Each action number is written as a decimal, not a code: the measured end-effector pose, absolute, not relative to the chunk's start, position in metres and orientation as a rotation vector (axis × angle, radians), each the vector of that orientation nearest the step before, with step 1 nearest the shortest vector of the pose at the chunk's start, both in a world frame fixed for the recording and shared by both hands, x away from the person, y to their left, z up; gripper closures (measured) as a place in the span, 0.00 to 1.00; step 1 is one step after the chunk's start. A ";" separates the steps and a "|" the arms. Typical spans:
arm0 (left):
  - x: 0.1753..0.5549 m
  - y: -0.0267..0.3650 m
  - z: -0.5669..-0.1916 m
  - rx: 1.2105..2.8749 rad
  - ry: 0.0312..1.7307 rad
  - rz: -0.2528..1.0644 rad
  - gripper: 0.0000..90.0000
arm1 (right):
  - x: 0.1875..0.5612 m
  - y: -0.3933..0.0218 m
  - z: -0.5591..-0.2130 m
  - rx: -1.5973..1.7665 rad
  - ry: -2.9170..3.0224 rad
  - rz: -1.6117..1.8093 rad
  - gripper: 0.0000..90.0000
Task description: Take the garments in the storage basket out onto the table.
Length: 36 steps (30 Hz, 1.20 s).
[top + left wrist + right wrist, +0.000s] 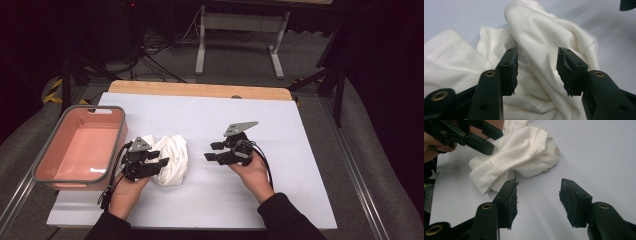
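A crumpled white cloth (172, 157) lies on the white table cover (280, 195), left of the middle. My left gripper (159, 167) hovers at the cloth's left side with its jaws apart. In the left gripper view the folds of the cloth (541, 37) lie just beyond and between the jaws of the left gripper (537, 65), and the pads do not press on them. My right gripper (210, 151) stands open to the right of the cloth, above bare cover. In the right gripper view the right gripper (537, 192) has nothing between its jaws, and the cloth (519, 152) lies ahead of it.
A pink bin (45, 150) with a grey rim stands at the table's left edge, close to my left hand. A strip of bare wood (200, 90) runs along the table's far edge. Beyond the table are a metal stand (240, 40) and floor cables.
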<state>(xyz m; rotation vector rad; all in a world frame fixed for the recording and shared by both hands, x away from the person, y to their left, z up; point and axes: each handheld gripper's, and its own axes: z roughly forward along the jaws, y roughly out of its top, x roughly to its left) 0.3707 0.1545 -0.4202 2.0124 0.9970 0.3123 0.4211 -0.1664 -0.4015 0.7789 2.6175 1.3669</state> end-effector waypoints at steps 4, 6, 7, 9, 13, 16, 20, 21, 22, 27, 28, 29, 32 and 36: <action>0.368 0.151 -0.410 1.978 0.958 0.312 0.55 | 0.417 -0.180 -0.397 0.791 2.581 1.390 0.50; 0.367 0.147 -0.404 1.973 0.934 0.309 0.55 | 0.416 -0.186 -0.395 0.798 2.565 1.398 0.50; 0.366 0.144 -0.402 1.971 0.924 0.309 0.55 | 0.415 -0.189 -0.395 0.801 2.559 1.401 0.50; 0.367 0.139 -0.399 1.974 0.903 0.309 0.55 | 0.414 -0.194 -0.394 0.811 2.549 1.407 0.50; 0.369 0.128 -0.396 1.966 0.875 0.277 0.56 | 0.412 -0.200 -0.395 0.819 2.541 1.408 0.49; 0.372 0.118 -0.395 1.974 0.857 0.266 0.55 | 0.411 -0.203 -0.395 0.825 2.538 1.413 0.49; 0.377 0.102 -0.399 2.031 0.858 0.242 0.49 | 0.409 -0.206 -0.396 0.825 2.532 1.423 0.48; 0.379 0.099 -0.401 2.046 0.858 0.235 0.48 | 0.409 -0.207 -0.396 0.824 2.531 1.427 0.48; 0.381 0.097 -0.404 2.058 0.871 0.205 0.47 | 0.408 -0.207 -0.396 0.823 2.530 1.427 0.47; 0.387 0.096 -0.412 2.075 0.928 0.180 0.41 | 0.407 -0.207 -0.396 0.817 2.532 1.430 0.47; 0.388 0.096 -0.414 2.090 0.942 0.177 0.39 | 0.407 -0.207 -0.396 0.815 2.533 1.433 0.47; 0.389 0.096 -0.416 2.109 0.954 0.191 0.37 | 0.407 -0.206 -0.396 0.814 2.534 1.433 0.47; 0.391 0.094 -0.423 2.164 0.985 0.226 0.32 | 0.407 -0.204 -0.397 0.802 2.536 1.432 0.46; 0.394 0.099 -0.431 2.198 1.028 0.246 0.32 | 0.407 -0.201 -0.398 0.796 2.544 1.431 0.46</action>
